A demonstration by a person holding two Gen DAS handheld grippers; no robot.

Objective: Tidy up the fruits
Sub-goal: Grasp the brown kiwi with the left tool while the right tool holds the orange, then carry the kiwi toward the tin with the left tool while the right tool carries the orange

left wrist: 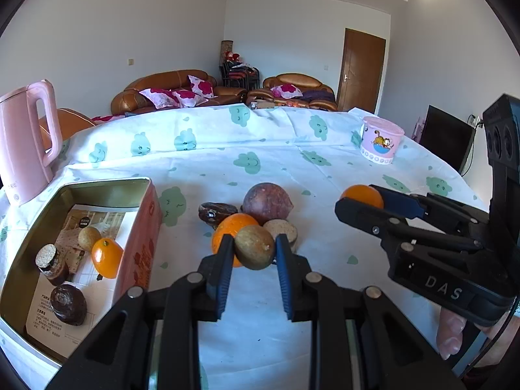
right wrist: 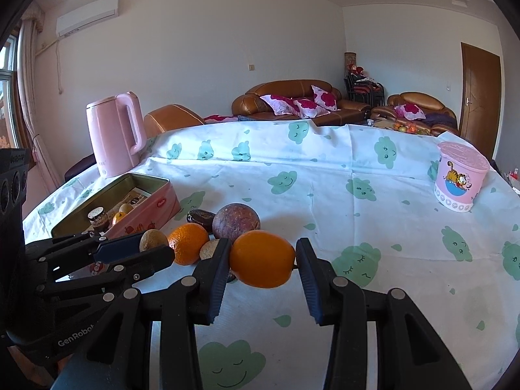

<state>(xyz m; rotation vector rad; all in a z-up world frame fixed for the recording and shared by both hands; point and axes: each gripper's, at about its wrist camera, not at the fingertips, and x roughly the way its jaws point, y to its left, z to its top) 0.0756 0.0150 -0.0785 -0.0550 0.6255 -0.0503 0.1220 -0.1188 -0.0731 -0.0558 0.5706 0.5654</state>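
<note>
My left gripper (left wrist: 254,251) is shut on a small brown-green fruit (left wrist: 254,247), held just above the tablecloth in front of the fruit pile. My right gripper (right wrist: 262,258) is shut on an orange kumquat (right wrist: 262,258), held above the cloth; it also shows in the left wrist view (left wrist: 362,195). The pile holds an orange (left wrist: 227,227), a purple passion fruit (left wrist: 267,202), a dark date (left wrist: 217,212) and a tan round fruit (left wrist: 283,227). The pink tin box (left wrist: 136,243) at left holds a kumquat (left wrist: 106,257), a small brown fruit (left wrist: 88,237) and dark pieces.
A pink kettle (left wrist: 24,143) stands at the far left behind the tin. A pink cartoon cup (left wrist: 380,144) stands at the far right of the table. The cloud-print tablecloth (left wrist: 247,308) covers the table. Sofas stand beyond the table's far edge.
</note>
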